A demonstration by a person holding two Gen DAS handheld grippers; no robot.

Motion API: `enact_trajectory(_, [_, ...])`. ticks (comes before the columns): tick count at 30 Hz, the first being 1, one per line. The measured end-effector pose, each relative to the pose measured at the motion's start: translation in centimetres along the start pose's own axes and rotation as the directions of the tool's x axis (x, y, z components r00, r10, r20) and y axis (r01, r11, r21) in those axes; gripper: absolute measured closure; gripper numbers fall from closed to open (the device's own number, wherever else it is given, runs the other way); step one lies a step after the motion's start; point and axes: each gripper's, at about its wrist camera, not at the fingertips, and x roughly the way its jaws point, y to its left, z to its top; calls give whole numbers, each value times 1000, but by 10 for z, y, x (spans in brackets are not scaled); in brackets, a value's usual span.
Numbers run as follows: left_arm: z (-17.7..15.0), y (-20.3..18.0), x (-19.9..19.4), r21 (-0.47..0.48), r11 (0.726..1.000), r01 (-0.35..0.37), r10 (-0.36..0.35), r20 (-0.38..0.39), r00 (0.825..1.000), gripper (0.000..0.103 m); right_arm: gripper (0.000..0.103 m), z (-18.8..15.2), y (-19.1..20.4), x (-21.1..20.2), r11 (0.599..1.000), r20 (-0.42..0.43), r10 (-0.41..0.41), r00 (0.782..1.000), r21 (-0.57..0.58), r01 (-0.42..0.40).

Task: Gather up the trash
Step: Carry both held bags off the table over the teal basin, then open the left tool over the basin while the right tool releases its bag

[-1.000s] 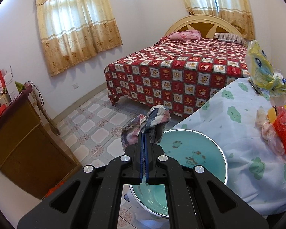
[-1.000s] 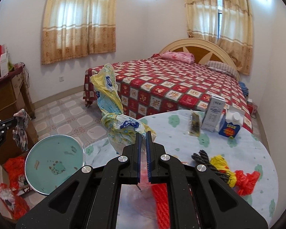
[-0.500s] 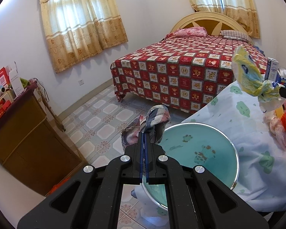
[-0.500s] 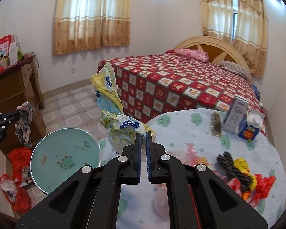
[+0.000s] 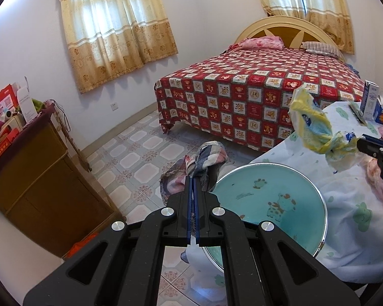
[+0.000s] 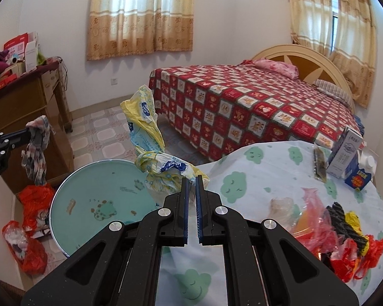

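Right gripper (image 6: 191,178) swung its pinched yellow wrapper (image 6: 150,150) over toward the teal basin (image 6: 99,201), probably to drop it; left gripper (image 5: 193,181) holds a plaid rag (image 5: 201,163) clear.

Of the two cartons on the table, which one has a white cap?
The short blue carton; its white cap shows on top. The taller grey-white carton beside it has none.
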Motion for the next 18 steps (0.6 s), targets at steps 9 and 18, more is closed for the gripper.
enact_trajectory(9, [-2, -4, 0, 11, 1000, 17, -17, 0, 1000, 101, 97, -2, 8, 2, 1000, -11, 14, 1000, -16, -14])
enact_trajectory(18, [-2, -3, -1, 14, 1000, 21, -21, 3, 1000, 100, 97, -2, 8, 2, 1000, -12, 14, 1000, -18, -14])
